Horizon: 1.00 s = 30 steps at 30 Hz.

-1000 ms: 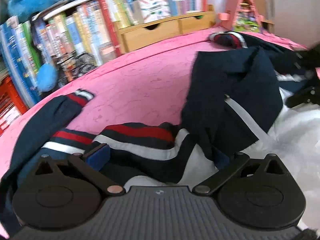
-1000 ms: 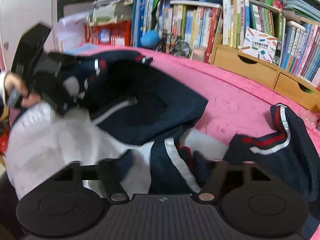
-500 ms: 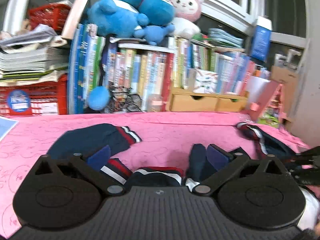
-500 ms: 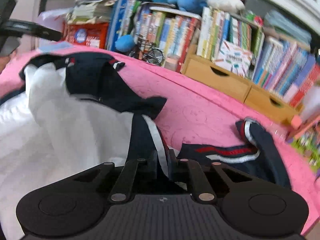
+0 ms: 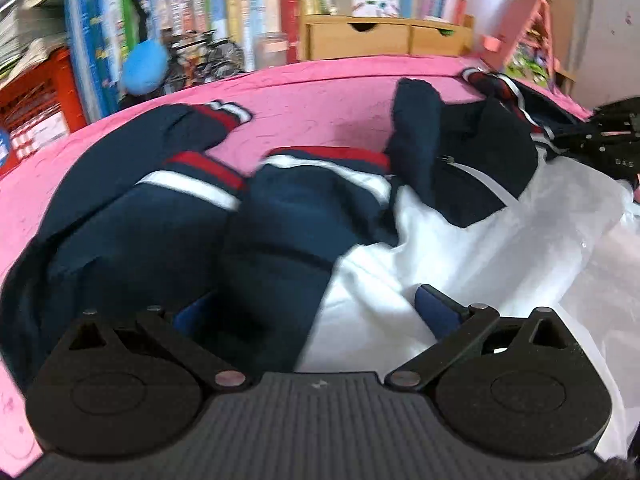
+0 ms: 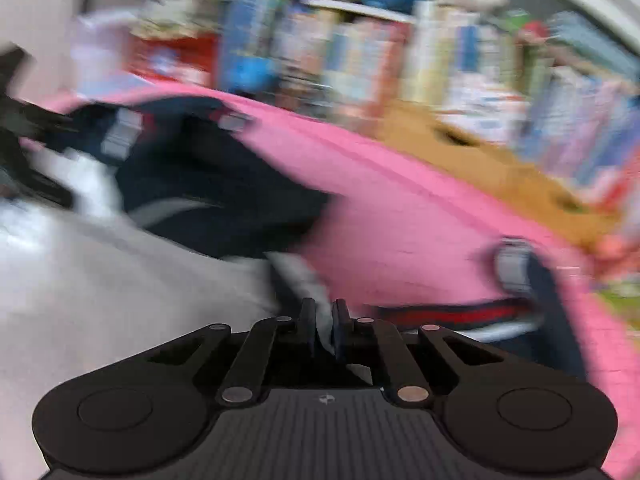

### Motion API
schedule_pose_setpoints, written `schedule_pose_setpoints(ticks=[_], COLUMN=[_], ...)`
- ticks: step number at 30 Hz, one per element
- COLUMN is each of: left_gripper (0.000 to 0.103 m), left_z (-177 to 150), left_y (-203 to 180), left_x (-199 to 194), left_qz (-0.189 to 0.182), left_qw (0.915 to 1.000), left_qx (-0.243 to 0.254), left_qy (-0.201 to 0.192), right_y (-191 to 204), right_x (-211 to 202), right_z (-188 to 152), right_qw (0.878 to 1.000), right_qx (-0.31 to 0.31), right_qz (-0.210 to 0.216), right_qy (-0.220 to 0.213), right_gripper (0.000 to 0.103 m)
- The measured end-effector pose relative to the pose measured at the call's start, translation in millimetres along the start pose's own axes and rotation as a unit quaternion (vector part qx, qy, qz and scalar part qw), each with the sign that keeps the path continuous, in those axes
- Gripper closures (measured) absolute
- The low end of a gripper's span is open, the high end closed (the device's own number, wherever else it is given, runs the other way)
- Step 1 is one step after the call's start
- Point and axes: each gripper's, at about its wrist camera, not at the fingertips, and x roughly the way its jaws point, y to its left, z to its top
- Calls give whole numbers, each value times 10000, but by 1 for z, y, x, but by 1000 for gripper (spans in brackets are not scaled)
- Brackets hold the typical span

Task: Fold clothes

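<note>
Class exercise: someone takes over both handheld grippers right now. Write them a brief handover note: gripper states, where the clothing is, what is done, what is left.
Right gripper: shut on a fold of the jacket.
Left gripper: open, jaws wide over the jacket's navy body and white lining, gripping nothing.
Jacket: spread open and rumpled on the pink table cover, one striped cuff lying out on the pink.
Done: one grip taken; no neat fold visible.
Left: grip with the left, then fold.

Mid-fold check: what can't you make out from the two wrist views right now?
- Left wrist: left gripper left finger, buried under the navy jacket.
- Right wrist: how much fabric the right gripper pinches; motion blur.
- Right wrist: bookshelf titles, smeared.
- Both: jacket's near edge, behind gripper bodies.
</note>
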Motion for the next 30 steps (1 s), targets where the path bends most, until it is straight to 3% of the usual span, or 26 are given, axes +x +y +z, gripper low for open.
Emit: schedule_pose_setpoints(ticks=[1, 2, 4, 6, 8, 9, 10, 12, 14, 15, 17, 18, 19, 21, 22, 23, 24, 25, 27, 29, 30], left_gripper=[0, 0, 0, 0, 0, 0, 0, 0, 0, 0, 0, 1, 25, 65, 82, 89, 91, 91, 87, 59, 12], left_z=[3, 8, 21, 39, 54, 60, 64, 67, 65, 65, 64, 64, 64, 67, 72, 77, 83, 90, 100, 100, 98], left_y=[1, 3, 3, 2, -4, -11, -19, -32, -35, -36, -35, -31, -24, -9, 3, 14, 22, 26, 27, 24, 22], left_x=[-7, -14, -34, -48, -43, -34, -23, 0, 20, 31, 48, 48, 42, 28, 17, 7, -1, -8, -15, -14, -10], left_qz=[78, 151, 133, -192, -276, -174, -36, -15, -465, -639, -487, -434, -435, -609, -908, -1202, -1245, -1107, -911, -967, -937], left_qw=[9999, 9997, 9980, 9945, 9925, 9916, 9898, 9851, 9855, 9863, 9895, 9924, 9953, 9960, 9898, 9785, 9708, 9677, 9708, 9780, 9832], left_qx=[5, 11, 83, 189, 482, 763, 1064, 1513, 1545, 1497, 1363, 1150, 830, 40, -534, -1106, -1390, -1468, -1298, -969, -754], left_qy=[-71, -183, -616, -1012, -1086, -1025, -950, -813, -527, -286, 5, -51, -224, -649, -956, -1257, -1507, -1722, -1802, -1575, -1373], right_y=[-9, -20, -45, -65, -65, -59, -51, -34, -12, -1, 16, 22, 29, 40, 43, 47, 51, 55, 54, 52, 48], right_x=[4, 3, -5, -14, -22, -22, -22, -20, -18, -13, -1, 2, 4, 2, -3, -9, -14, -19, -21, -20, -18], right_z=[-6, -12, -21, -27, -22, -18, -13, -3, 8, 13, 22, 24, 25, 29, 31, 33, 36, 38, 44, 51, 51], right_qw=[9985, 9977, 9967, 9908, 9860, 9847, 9832, 9783, 9775, 9781, 9779, 9789, 9810, 9860, 9890, 9912, 9924, 9928, 9927, 9920, 9924], right_qx=[-19, 153, 766, 1333, 1513, 1468, 1389, 1229, 962, 841, 663, 604, 542, 412, 341, 270, 199, 128, 61, 14, 42], right_qz=[-530, -640, -249, 178, 598, 822, 1054, 1516, 1717, 1779, 1932, 1917, 1832, 1575, 1340, 1103, 866, 628, 325, 67, 82], right_qy=[112, 133, 40, -128, -377, -463, -541, -696, -753, -681, -450, -367, -323, -358, -521, -684, -846, -1008, -1157, -1260, -1226], right_gripper=[96, 96, 95, 93, 81, 54, 19, 2, 0, 0, 8, 31, 64, 88, 93, 94, 95, 95, 95, 95, 95])
